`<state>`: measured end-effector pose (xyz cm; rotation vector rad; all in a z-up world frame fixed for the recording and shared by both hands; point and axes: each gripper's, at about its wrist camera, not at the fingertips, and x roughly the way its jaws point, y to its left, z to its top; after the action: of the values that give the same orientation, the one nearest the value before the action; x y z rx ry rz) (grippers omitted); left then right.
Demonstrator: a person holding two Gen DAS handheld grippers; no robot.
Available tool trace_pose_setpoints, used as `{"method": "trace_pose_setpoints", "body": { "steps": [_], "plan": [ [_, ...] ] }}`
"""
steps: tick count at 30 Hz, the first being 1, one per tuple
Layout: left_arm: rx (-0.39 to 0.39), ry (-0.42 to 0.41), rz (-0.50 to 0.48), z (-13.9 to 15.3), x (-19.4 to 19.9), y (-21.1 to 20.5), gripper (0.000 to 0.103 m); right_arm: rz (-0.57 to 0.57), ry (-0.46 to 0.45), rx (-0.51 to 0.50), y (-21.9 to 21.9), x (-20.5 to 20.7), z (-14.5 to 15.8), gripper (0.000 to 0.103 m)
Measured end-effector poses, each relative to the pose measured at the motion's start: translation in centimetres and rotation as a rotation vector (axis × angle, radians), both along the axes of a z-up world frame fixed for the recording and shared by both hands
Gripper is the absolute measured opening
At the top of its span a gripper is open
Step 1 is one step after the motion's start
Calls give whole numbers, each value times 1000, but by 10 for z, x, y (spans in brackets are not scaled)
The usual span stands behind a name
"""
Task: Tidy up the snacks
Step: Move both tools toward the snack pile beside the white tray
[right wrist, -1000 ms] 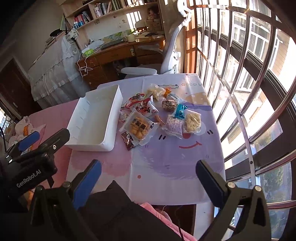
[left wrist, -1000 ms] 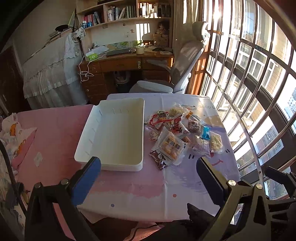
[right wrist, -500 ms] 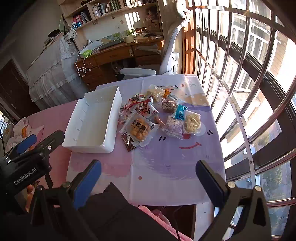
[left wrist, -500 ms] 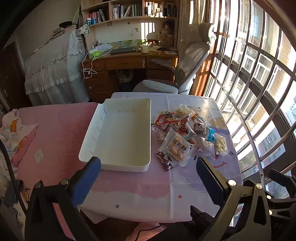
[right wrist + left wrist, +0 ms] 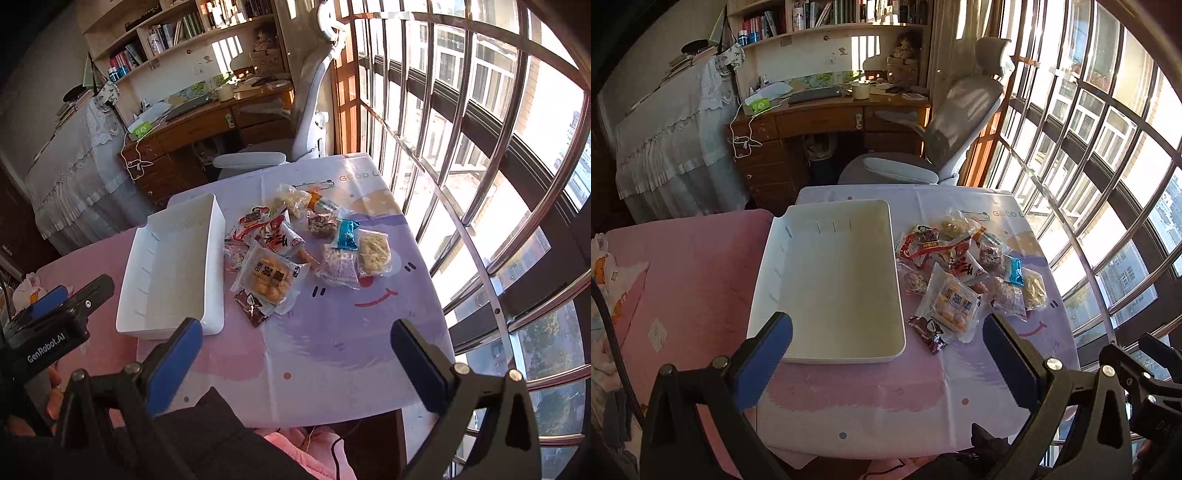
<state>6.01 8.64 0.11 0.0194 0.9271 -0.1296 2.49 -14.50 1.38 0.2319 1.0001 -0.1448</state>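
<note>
Both the left gripper [image 5: 886,343] and right gripper [image 5: 295,343] hung wide open over the bench [image 5: 332,343], holding nothing. Snacks [image 5: 295,251] were heaped right beside the empty tray [image 5: 827,280] — overlapping crinkly packets, so I reckoned one grab could drag neighbours along or slip.

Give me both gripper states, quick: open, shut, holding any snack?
Left gripper: open, holding nothing, above the white tray's near edge.
Right gripper: open, holding nothing, short of the snack packets.
</note>
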Motion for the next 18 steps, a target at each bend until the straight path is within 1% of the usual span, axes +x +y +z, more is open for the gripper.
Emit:
{"method": "trace_pose_setpoints", "body": {
  "steps": [3,7,12,15,18],
  "plan": [
    [-3,-2,-40,-3,9,1,103,-24,-21,-33,2,2,-2,102],
    [0,16,-91,-10,20,-3,102,-42,-34,-76,2,4,-7,102],
    [-33,38,-159,-17,32,-14,102,-63,-33,-115,-1,6,-14,102],
    [-88,62,-204,-22,37,-25,102,-73,-15,-120,-9,8,-21,102],
    [-70,90,-221,-28,43,-41,103,-74,-10,-114,-22,13,-27,102]
  ]
}}
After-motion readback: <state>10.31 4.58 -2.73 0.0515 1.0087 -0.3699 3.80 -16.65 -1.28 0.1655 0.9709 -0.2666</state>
